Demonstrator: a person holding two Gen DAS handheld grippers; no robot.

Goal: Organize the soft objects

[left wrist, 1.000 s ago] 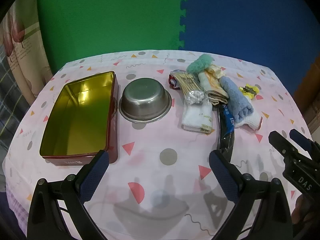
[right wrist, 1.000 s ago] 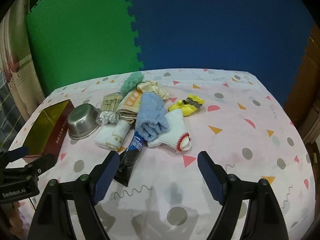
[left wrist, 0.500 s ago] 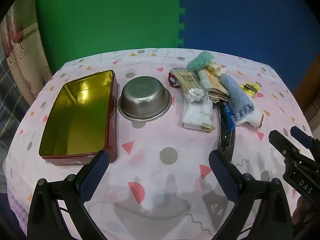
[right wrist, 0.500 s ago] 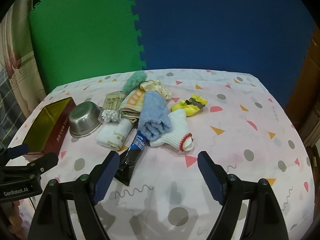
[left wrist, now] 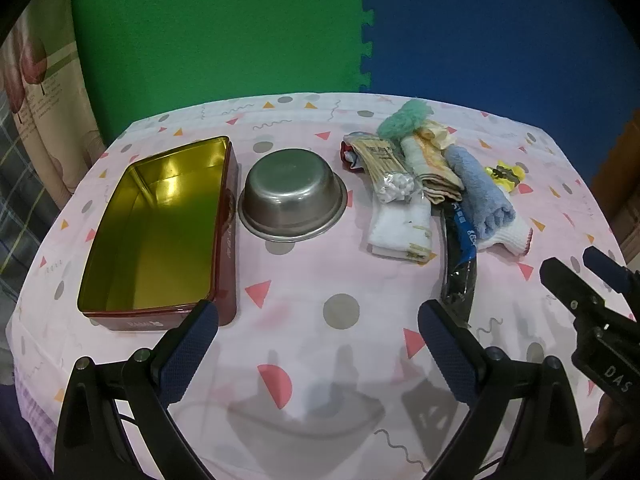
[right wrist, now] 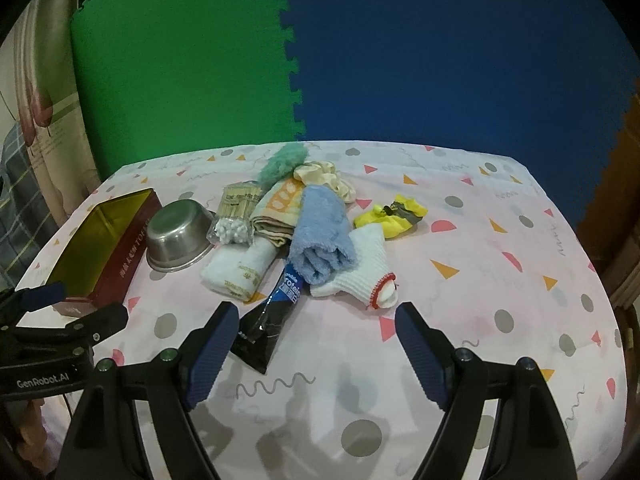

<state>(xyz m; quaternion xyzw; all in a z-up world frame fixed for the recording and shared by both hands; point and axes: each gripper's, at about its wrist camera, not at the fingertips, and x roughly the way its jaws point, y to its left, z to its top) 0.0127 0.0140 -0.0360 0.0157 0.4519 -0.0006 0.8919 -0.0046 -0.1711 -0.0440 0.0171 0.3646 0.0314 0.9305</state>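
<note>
We hold both claws low over the pink cloth-covered table (right wrist: pixel 500 240) with its triangle and dot print, and both are released, gripping nothing. Our left claw (left wrist: pixel 318 344) has its dark blue ribbed pads (left wrist: pixel 188 354) spread wide; just ahead of its left pad stands the open red rectangular tin with a gold inside (left wrist: pixel 156 228), its near corner almost at the pad's tip. Further ahead, between the two pads, sits the round steel bowl (left wrist: pixel 294 196), just beside the tin.

Our right claw (right wrist: pixel 314 338) is likewise spread wide above bare cloth. The pile of soft things lies ahead of it and slightly to its left. Nearest is the black and blue plastic tube (right wrist: pixel 268 320), its flat end just beside the left pad. Beyond it rest the rolled light blue towel (right wrist: pixel 322 236) and the white knitted glove with a red cuff (right wrist: pixel 360 272), touching each other. Left of the towel lie the folded white cloth (right wrist: pixel 236 270), the bag of cotton swabs (right wrist: pixel 234 230) and the beige and orange folded towel (right wrist: pixel 278 212). The teal fluffy piece (right wrist: pixel 284 162) and the cream satin scrunchie (right wrist: pixel 326 178) lie farthest ahead. The small yellow and grey sock (right wrist: pixel 394 216) lies apart, ahead and to the right.
</note>
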